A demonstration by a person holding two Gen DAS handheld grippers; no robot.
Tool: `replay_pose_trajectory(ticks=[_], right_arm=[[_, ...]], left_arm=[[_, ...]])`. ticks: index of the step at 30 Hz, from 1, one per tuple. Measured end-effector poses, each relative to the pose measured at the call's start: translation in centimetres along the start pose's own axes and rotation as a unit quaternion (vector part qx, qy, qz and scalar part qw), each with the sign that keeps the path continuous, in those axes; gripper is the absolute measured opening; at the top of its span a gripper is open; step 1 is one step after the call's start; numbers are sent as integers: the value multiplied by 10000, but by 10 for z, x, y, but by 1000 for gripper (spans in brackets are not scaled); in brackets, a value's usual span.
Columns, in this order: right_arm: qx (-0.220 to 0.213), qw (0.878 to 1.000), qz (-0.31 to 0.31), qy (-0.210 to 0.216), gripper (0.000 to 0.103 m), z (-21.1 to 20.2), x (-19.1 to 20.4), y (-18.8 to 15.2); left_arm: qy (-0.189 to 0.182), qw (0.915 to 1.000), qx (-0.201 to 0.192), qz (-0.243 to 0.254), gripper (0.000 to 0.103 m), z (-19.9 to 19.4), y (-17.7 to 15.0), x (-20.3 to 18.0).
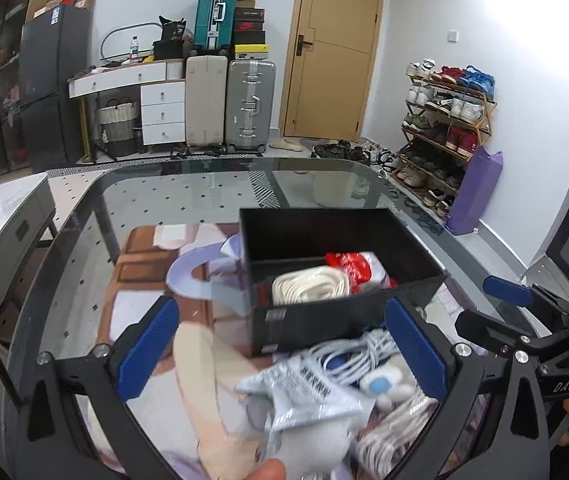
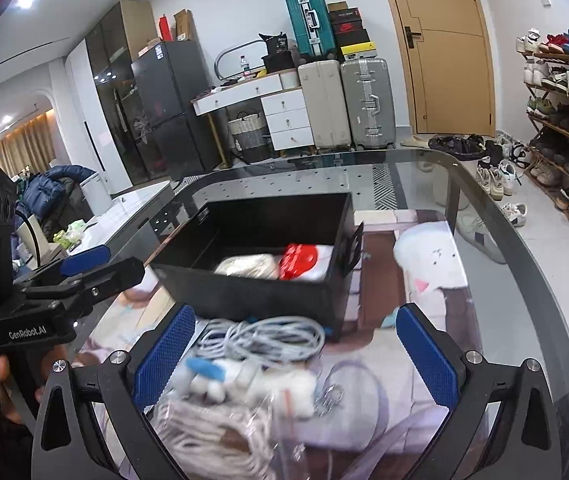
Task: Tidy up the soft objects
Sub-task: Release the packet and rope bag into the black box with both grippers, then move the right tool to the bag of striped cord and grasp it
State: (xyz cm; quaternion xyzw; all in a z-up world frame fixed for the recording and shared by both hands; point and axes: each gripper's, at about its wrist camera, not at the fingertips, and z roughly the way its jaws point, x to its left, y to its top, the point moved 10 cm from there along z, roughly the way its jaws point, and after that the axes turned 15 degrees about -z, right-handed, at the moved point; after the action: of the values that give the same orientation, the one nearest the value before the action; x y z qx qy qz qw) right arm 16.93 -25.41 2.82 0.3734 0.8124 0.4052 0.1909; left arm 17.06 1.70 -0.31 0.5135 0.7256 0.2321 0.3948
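A black box (image 1: pixel 348 316) (image 2: pixel 260 296) stands on the glass table. It holds a coiled cream rope (image 1: pixel 308 286) (image 2: pixel 246 266) and a red and white packet (image 1: pixel 354 266) (image 2: pixel 300 260). In front of it lies a pile: a white cable coil (image 1: pixel 358 354) (image 2: pixel 260 338), a white plush with blue spot (image 1: pixel 384 386) (image 2: pixel 244 380), a silver-grey pouch (image 1: pixel 300 396) and a bagged white rope (image 2: pixel 212 436). My left gripper (image 1: pixel 284 356) is open above the pile. My right gripper (image 2: pixel 296 354) is open above the same pile; it also shows at the right in the left wrist view (image 1: pixel 508 292).
A printed cloth mat (image 1: pixel 144 272) (image 2: pixel 424 272) covers the table under the box. The glass table edge (image 2: pixel 524 248) curves round to the right. Suitcases (image 1: pixel 228 104), a white dresser, a door and a shoe rack (image 1: pixel 444 128) stand behind.
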Motion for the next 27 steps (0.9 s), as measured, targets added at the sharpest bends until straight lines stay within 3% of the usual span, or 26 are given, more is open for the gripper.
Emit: replay_pose_trajectory(ticks=[12,27], right_arm=[[224,9990,-234,303,102,-13,48,-34],[869,9927,-681,489,102,11,86,-75]], left_arm=[[-27,9999,82,-136,103,-25,-28,11],[45,9997,162,-151,103,-37,-49,32]])
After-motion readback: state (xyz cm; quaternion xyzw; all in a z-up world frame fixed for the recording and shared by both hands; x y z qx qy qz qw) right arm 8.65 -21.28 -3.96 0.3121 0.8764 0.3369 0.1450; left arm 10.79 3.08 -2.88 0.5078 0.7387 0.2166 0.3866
